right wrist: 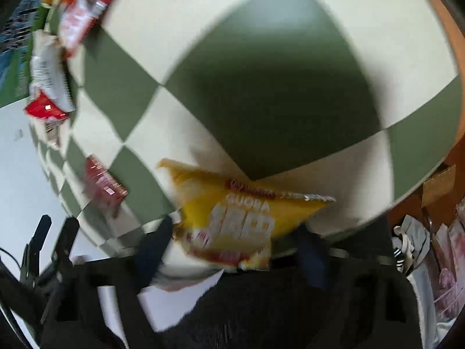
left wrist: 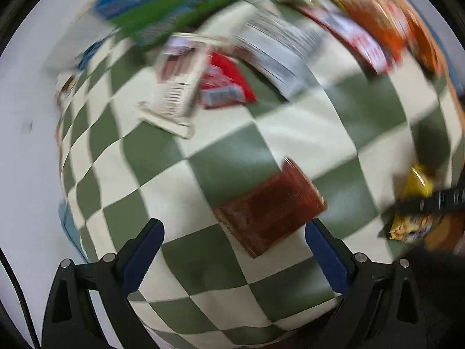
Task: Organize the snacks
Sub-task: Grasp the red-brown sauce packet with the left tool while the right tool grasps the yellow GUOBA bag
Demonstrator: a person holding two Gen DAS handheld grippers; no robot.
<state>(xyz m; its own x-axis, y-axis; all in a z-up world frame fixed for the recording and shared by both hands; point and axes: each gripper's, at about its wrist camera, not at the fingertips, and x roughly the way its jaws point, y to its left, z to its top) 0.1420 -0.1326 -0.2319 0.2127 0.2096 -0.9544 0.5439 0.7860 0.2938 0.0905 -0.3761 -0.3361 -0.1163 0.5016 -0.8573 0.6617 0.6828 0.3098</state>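
Both views are blurred by motion. My left gripper (left wrist: 234, 234) is open and empty above the green-and-white checked cloth (left wrist: 232, 160); a brown snack packet (left wrist: 270, 206) lies flat just ahead of its right finger. My right gripper (right wrist: 232, 232) has its fingers spread wide, with a yellow snack packet (right wrist: 241, 218) lying between them at the cloth's near edge; a grip on it does not show. That yellow packet also shows at the right edge of the left wrist view (left wrist: 412, 203), with the other gripper across it.
Further snacks lie at the far side of the cloth: a red packet (left wrist: 223, 84), a white packet (left wrist: 174, 87), a white printed packet (left wrist: 279, 55), orange and red packets (left wrist: 377, 29), a green-blue bag (left wrist: 174, 8). White table (left wrist: 26, 145) lies left. Bags and clutter (right wrist: 430, 247) lie beyond the table's right edge.
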